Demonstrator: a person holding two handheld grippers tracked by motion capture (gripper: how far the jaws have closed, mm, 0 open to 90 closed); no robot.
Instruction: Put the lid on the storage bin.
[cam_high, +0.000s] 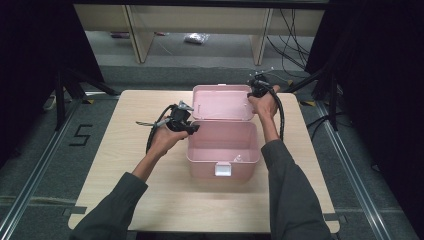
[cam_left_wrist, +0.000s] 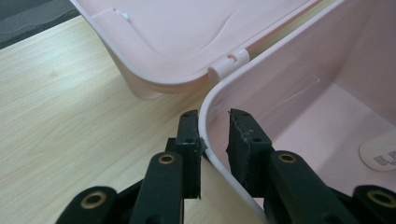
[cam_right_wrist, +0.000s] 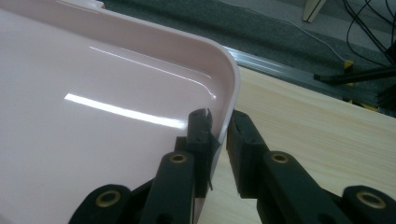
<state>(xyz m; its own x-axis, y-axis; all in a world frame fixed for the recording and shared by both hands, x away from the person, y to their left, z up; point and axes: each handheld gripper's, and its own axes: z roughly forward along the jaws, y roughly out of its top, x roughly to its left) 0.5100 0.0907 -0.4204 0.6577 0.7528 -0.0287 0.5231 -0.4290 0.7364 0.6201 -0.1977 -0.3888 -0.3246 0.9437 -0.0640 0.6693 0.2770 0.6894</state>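
Steadying the pink box (cam_high: 222, 150) at mid-table (cam_high: 150, 200) falls to the left gripper (cam_left_wrist: 215, 135), whose fingers (cam_left_wrist: 189, 140) straddle the left wall: the outer pad touches, the inner stands just off, so not yet clamped. To the right, the right gripper (cam_right_wrist: 219, 135) has its fingers (cam_right_wrist: 201, 135) clenched on the rim of the raised lid (cam_right_wrist: 116, 93). Lowering should go best with the base pinned and the lid swung slowly about its hinge (cam_left_wrist: 229, 65). Smooth glossy plastic, rounded corners; matte pale woodgrain tabletop.
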